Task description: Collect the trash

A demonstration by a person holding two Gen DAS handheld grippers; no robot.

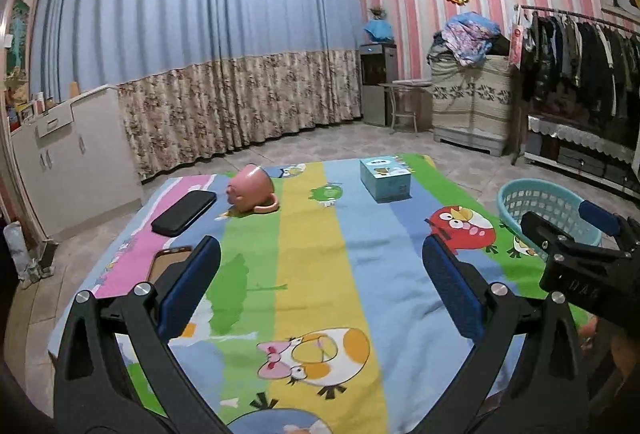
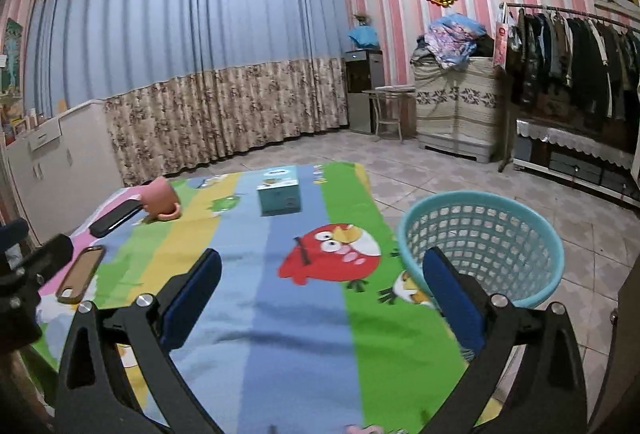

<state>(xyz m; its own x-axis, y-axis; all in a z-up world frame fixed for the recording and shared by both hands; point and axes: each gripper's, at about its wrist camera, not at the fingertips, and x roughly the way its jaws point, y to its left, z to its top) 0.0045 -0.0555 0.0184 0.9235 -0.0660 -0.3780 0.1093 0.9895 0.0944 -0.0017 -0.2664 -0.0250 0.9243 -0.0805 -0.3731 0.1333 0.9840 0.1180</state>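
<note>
Left wrist view: the left gripper (image 1: 320,274) is spread wide with nothing between its fingers, over a striped cartoon blanket (image 1: 312,234). Ahead lie a tipped pink mug (image 1: 252,192), a black case (image 1: 184,212), a phone cover (image 1: 168,262) and a tissue box (image 1: 384,178). The teal basket (image 1: 548,210) is partly hidden by the right gripper (image 1: 576,230).

Right wrist view: the right gripper (image 2: 320,274) is likewise wide and holds nothing. The basket (image 2: 480,246) shows whole, on the tiled floor (image 2: 440,170) at the blanket's (image 2: 304,314) right edge.

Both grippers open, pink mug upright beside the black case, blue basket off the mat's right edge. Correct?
Not quite: the left wrist view shows the pink mug tipped on its side, not upright. The rest holds: left gripper and right gripper open, black case beside it, blue basket right.
</note>
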